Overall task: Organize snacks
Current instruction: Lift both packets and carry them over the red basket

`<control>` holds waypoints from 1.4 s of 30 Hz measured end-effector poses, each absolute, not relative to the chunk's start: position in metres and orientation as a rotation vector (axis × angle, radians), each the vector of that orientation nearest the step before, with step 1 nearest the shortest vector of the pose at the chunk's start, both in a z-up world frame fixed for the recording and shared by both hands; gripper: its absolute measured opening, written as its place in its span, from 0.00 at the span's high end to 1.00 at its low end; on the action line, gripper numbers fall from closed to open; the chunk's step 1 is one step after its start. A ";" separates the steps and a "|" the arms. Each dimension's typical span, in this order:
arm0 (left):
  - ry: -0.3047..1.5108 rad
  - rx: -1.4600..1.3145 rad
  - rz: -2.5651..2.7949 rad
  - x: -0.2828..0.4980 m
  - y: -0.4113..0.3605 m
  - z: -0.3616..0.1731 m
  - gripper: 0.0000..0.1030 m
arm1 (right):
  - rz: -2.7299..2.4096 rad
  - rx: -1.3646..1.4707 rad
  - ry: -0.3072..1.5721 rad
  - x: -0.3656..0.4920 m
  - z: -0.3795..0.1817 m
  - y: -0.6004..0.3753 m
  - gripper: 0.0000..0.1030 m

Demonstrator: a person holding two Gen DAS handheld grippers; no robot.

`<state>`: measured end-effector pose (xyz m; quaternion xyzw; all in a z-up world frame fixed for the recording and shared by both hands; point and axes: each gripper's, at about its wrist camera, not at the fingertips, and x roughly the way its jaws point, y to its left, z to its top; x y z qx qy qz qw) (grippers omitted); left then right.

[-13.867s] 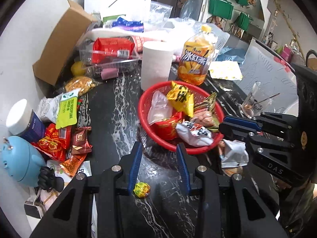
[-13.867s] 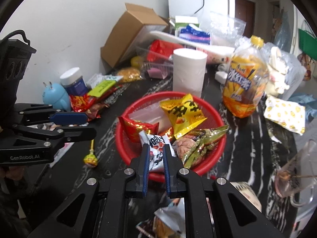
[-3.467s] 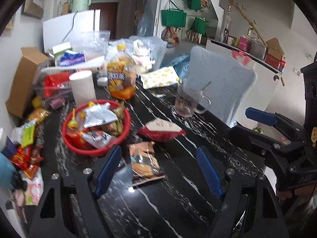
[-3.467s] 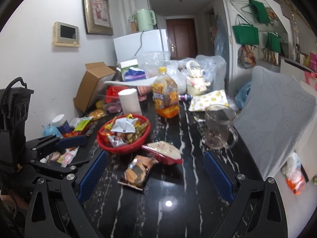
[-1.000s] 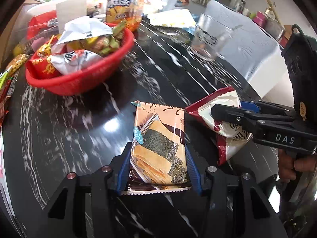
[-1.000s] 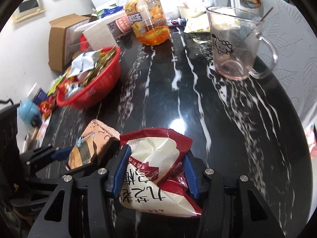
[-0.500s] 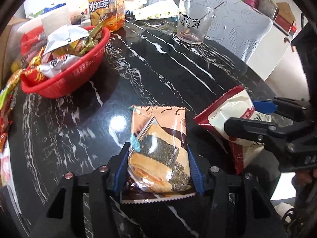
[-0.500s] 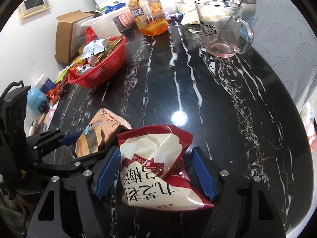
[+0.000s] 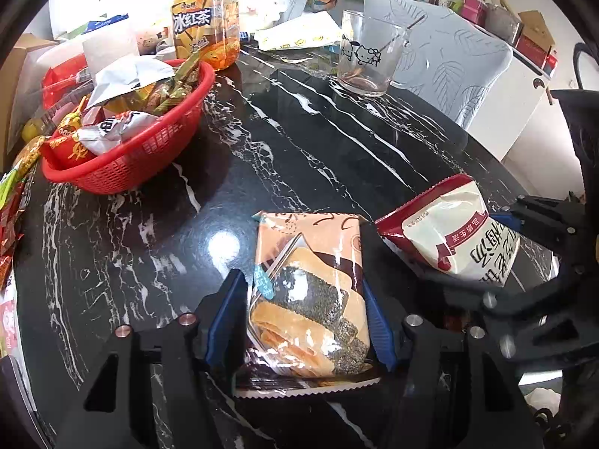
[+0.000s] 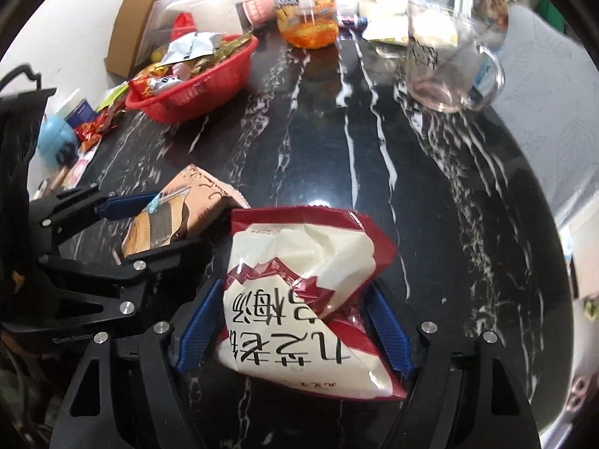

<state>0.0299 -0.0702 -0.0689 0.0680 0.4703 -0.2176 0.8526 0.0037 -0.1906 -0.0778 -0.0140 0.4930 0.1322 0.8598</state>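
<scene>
A peach seaweed-snack packet (image 9: 307,280) lies lengthwise in my left gripper (image 9: 303,318), low over the black marble table (image 9: 299,149). Both blue pads press its long sides as the jaws close. To its right, the right gripper (image 10: 295,325) holds a red and white bag (image 10: 299,280) with black characters. Its pads touch the crumpled sides and its jaws are closing too. In the right wrist view the left gripper (image 10: 157,224) and the packet (image 10: 179,209) sit just left of the bag. The red basket (image 9: 149,149), heaped with snacks, stands far left.
An orange drink bottle (image 9: 206,18) stands behind the basket, beside a roll of paper. A glass mug (image 9: 370,60) stands at the back right. A cardboard box (image 10: 138,18), loose packets (image 9: 11,205) and a blue figure (image 10: 56,142) crowd the left edge. A chair (image 9: 449,60) flanks the table's right rim.
The right jaws squeezed the bag tightly a second ago, then spread wider around it. Both views have rolled a little and the basket and mug have shifted in frame. The left grip looks the same.
</scene>
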 end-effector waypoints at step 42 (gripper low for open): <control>0.745 -0.047 -0.287 0.045 0.033 0.047 0.52 | 0.612 -0.040 0.751 0.041 0.028 -0.113 0.47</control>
